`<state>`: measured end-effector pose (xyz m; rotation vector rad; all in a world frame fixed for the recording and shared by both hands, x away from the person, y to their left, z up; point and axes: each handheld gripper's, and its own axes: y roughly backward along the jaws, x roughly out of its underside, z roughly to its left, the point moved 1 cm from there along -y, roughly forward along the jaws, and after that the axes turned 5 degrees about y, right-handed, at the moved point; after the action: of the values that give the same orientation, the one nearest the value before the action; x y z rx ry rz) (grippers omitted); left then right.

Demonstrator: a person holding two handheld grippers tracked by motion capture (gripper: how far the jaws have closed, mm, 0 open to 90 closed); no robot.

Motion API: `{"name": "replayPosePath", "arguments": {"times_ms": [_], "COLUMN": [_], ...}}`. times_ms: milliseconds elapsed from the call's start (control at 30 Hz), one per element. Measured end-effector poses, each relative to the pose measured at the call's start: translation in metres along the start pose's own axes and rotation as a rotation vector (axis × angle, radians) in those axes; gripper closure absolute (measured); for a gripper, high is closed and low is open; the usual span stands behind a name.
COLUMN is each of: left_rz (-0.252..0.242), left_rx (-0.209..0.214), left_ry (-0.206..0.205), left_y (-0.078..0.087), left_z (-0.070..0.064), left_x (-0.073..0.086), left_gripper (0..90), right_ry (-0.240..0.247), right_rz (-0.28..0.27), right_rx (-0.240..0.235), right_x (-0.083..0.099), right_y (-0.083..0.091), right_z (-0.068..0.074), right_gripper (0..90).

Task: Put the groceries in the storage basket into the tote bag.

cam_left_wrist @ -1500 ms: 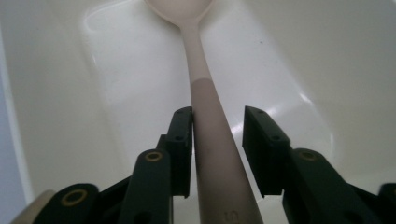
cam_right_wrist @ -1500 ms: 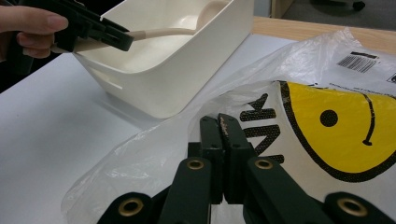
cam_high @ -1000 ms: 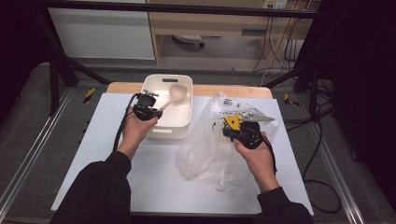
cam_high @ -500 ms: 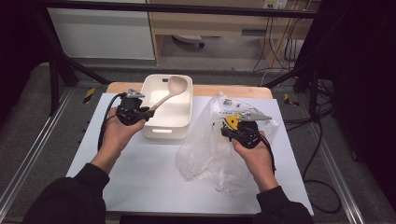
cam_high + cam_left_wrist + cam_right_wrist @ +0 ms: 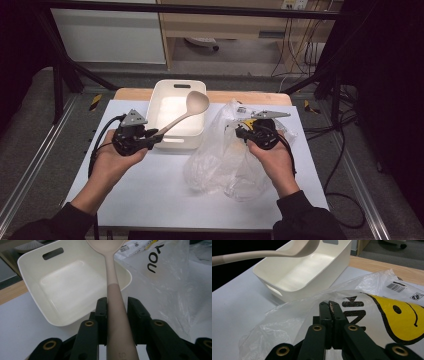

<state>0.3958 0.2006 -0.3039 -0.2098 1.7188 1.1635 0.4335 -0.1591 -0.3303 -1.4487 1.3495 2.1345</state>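
Note:
My left gripper [image 5: 151,138] [image 5: 116,312] is shut on the handle of a beige serving spoon [image 5: 185,114] [image 5: 113,282]. The spoon slants up and to the right, with its bowl over the right rim of a white plastic tub [image 5: 172,112] [image 5: 72,287]. The tub has nothing in it. My right gripper [image 5: 243,131] [image 5: 332,310] is shut on the upper edge of a clear plastic bag [image 5: 220,160] [image 5: 372,287], holding it a little off the table right of the tub. The bag carries a yellow smiley print [image 5: 402,312] and black letters.
A white sheet [image 5: 150,195] covers the table, with a wooden strip [image 5: 250,96] at the far edge. Cables [image 5: 95,150] trail from both grippers. A barcode label [image 5: 398,286] lies on the bag. Dark frame posts and floor cables surround the table.
My left gripper has moved left and back toward the person with the spoon, drawing its bowl up and out of the tub. The right gripper and bag have barely moved.

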Motion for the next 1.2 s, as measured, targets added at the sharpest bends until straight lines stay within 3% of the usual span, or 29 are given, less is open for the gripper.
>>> {"name": "replayPosePath", "arguments": {"times_ms": [333, 833, 1200], "left_rz": [0.018, 0.016, 0.014], "left_rx": [0.042, 0.070, 0.131], "left_ry": [-0.010, -0.009, -0.048], "left_y": [0.009, 0.012, 0.033], "left_z": [-0.002, -0.001, -0.022], "left_x": [0.018, 0.021, 0.034], "left_gripper": [70.9, 70.9, 70.9], "right_ry": [-0.007, -0.004, 0.003], "right_rz": [0.022, 0.035, 0.038], "right_rx": [-0.015, -0.030, -0.036], "right_x": [-0.002, -0.001, 0.000], "right_y": [-0.008, -0.013, -0.015], "right_z": [-0.001, 0.001, 0.001], "right_gripper": [90.0, 90.0, 90.0]}}
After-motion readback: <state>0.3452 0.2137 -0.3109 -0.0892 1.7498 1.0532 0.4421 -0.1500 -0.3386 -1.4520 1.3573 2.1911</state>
